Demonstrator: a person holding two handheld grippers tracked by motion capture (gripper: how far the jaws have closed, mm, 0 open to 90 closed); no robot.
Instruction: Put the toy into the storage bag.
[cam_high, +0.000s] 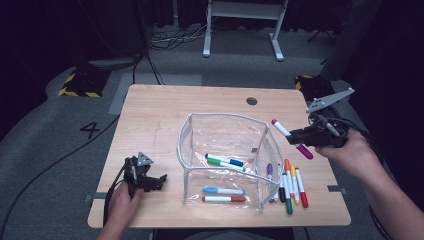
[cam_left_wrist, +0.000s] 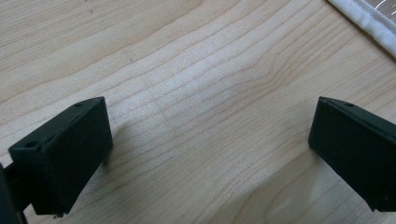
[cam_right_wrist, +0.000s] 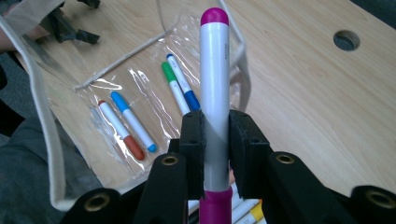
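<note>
On the middle of the wooden table (cam_high: 150, 107) stands a clear plastic pouch (cam_high: 226, 131) with a pale trim, its mouth open upward. Four markers lie inside it: a green marker (cam_high: 220, 162) and a dark blue marker (cam_high: 227, 160) side by side toward the back, a light blue marker (cam_high: 223, 190) and a red marker (cam_high: 223, 198) side by side toward the front. Just beside the pouch's right wall a loose row of markers (cam_high: 290, 185) lies on the bare wood, purple, orange, yellow, red, green and black among them.

Above the table's right edge, the right gripper (cam_high: 300, 136) is clamped on a magenta marker (cam_high: 292, 138), held clear of the wood. From the high view its long axis runs slanted, the capped end toward the upper left, toward the pouch, the other end down and to the right. The right gripper view shows what the high view cannot: both jaws pressed flat against the white barrel of this marker (cam_right_wrist: 215, 84), which runs straight out along the jaws, with the open pouch and its four markers below.

The left gripper (cam_high: 150, 181) rests near the table's front left corner, well apart from the pouch. Its own view shows the jaws spread wide with only wood grain between them, and a strip of the pouch's trim (cam_left_wrist: 364, 18) at the top right corner.
</note>
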